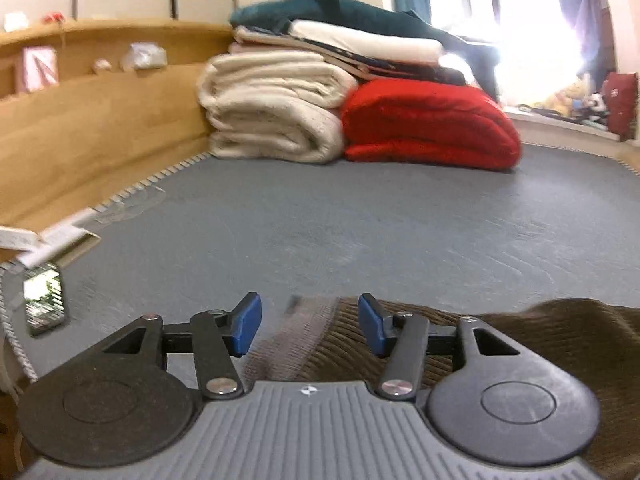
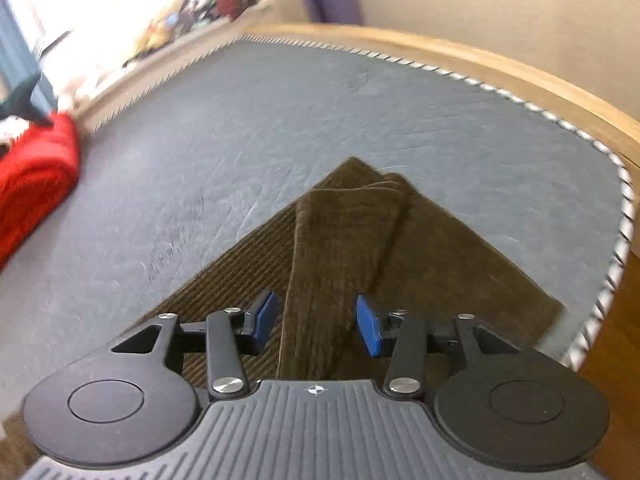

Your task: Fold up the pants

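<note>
Ribbed grey housing and two black round hubs fill the bottom of each wrist view, with black linkage arms reaching forward to blue pads. On the left gripper (image 1: 310, 326) the jaws stand apart with nothing pressed between them; beneath the gap lies the edge of the brown pants (image 1: 520, 344), where a paler, greyish band of the garment shows. On the right gripper (image 2: 316, 324) the jaws are likewise apart, and a folded-over strip of the pants (image 2: 348, 240) runs up between the pads without either pad pressing on it.

The pants are dark brown corduroy with fine parallel ribs, lying flat on the grey bedsheet (image 2: 280, 120) near its front edge. One leg is folded across the rest, so the cloth tapers to a blunt point away from the camera. Its surface looks soft and matte.

The sheet is smooth with faint creases, trimmed by a striped piping (image 2: 616, 200) against a light wooden bed frame (image 1: 100, 120). At the far end sits a stack of folded blankets (image 1: 276, 108): cream knit, plush red, white and dark teal.
</note>
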A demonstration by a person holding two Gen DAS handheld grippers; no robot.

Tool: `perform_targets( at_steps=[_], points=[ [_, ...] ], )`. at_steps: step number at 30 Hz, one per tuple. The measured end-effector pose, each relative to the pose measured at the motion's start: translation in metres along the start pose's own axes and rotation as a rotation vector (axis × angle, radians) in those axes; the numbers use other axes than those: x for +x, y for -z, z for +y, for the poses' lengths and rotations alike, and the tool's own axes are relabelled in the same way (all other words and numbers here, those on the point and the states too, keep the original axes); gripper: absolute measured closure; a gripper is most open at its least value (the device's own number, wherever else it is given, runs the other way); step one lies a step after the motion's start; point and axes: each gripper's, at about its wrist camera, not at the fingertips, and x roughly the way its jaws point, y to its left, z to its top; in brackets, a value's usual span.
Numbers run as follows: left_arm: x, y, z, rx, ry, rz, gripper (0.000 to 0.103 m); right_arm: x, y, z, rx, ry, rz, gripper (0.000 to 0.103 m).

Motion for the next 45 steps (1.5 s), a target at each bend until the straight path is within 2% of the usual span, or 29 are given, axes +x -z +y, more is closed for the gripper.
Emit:
perform_targets(
  at_steps=[3,5,6,7,10,12,14,15,18,21,22,25,29,32,33,36,39,42,44,45],
  points=[
    [0.005,0.005,-0.003,-0.031,0.171,0.056,0.044,0.035,-0.004,-0.003,0.01,0.007,0.066,0.056],
    [0.012,0.011,-0.007,-0.056,0.292,0.135,0.044,0.054,-0.009,0.005,0.009,0.013,0.105,0.056],
    [0.018,0.015,-0.011,-0.061,0.34,0.185,0.044,0.062,-0.011,0.01,-0.02,0.025,0.11,0.056],
    [0.022,0.02,-0.016,-0.049,0.355,0.222,0.044,0.069,-0.011,0.017,-0.06,0.052,0.117,0.056],
    [0.033,0.03,-0.029,0.039,0.313,0.297,0.044,0.085,-0.011,0.028,-0.129,0.143,0.148,0.057],
    [0.039,0.032,-0.028,0.047,0.282,0.327,0.044,0.081,-0.014,0.024,-0.102,0.173,0.128,0.06],
    [0.041,0.032,-0.025,0.026,0.284,0.333,0.044,0.07,-0.016,0.014,-0.058,0.201,0.08,0.08],
    [0.04,0.032,-0.025,0.026,0.279,0.33,0.044,0.063,-0.015,0.008,-0.035,0.208,0.061,0.096],
    [0.041,0.032,-0.02,0.03,0.282,0.333,0.044,0.039,-0.011,-0.024,0.072,0.203,0.014,0.096],
    [0.044,0.027,-0.023,0.04,0.289,0.343,0.044,0.016,0.006,-0.064,0.183,0.178,0.026,0.096],
    [0.044,0.027,-0.022,0.039,0.292,0.346,0.044,0.009,0.011,-0.076,0.218,0.166,0.037,0.103],
    [0.046,0.024,-0.02,0.027,0.299,0.353,0.043,-0.014,0.025,-0.112,0.302,0.2,0.02,0.103],
    [0.048,0.024,-0.018,0.013,0.296,0.35,0.043,-0.024,0.033,-0.162,0.553,0.063,-0.012,0.099],
    [0.044,0.023,-0.015,-0.003,0.292,0.327,0.043,-0.017,0.029,-0.17,0.629,0.002,-0.055,0.095],
    [0.042,0.023,-0.013,-0.015,0.289,0.32,0.043,-0.013,0.024,-0.167,0.627,-0.018,-0.06,0.09],
    [0.041,0.022,-0.006,-0.06,0.281,0.318,0.043,0.003,0.012,-0.153,0.6,-0.029,-0.05,0.052],
    [0.04,0.019,-0.001,-0.081,0.246,0.296,0.043,0.018,0.006,-0.143,0.609,0.011,-0.02,0.051],
    [0.033,0.012,0.004,-0.091,0.172,0.219,0.043,0.027,0.004,-0.14,0.638,0.041,-0.018,0.051],
    [0.031,0.008,0.011,-0.11,0.129,0.191,0.043,0.031,0.001,-0.137,0.622,0.068,-0.016,0.062],
    [0.032,0.007,0.014,-0.124,0.111,0.2,0.043,0.034,0.0,-0.135,0.612,0.084,-0.015,0.076]
  ],
)
